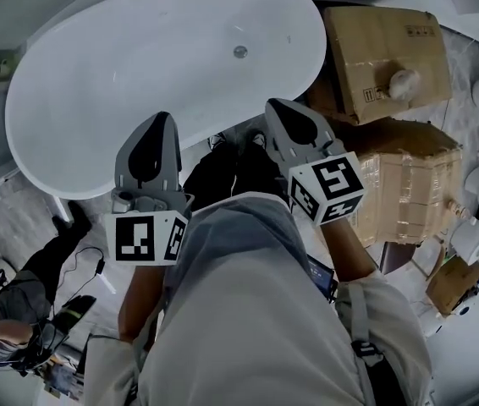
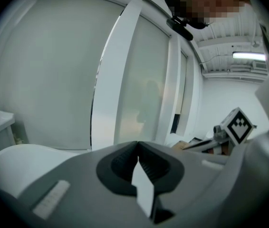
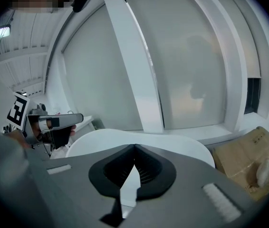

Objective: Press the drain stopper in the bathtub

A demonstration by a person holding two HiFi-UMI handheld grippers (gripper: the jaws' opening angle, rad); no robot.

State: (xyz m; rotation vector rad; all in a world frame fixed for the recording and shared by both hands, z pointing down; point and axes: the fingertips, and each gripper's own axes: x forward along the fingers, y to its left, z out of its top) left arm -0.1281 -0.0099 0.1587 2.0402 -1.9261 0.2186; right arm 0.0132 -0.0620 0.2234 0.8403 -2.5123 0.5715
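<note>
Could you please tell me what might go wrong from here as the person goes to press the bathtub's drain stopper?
1. The drain stopper lies on the floor of the bathtub, well beyond the left gripper and right gripper, both shut and outside the near rim; the long lean could cost balance.
2. The stopper is small on smooth white; a shut tip may slide off.
3. Cardboard boxes crowd the right side, so the right arm may bump them.
</note>
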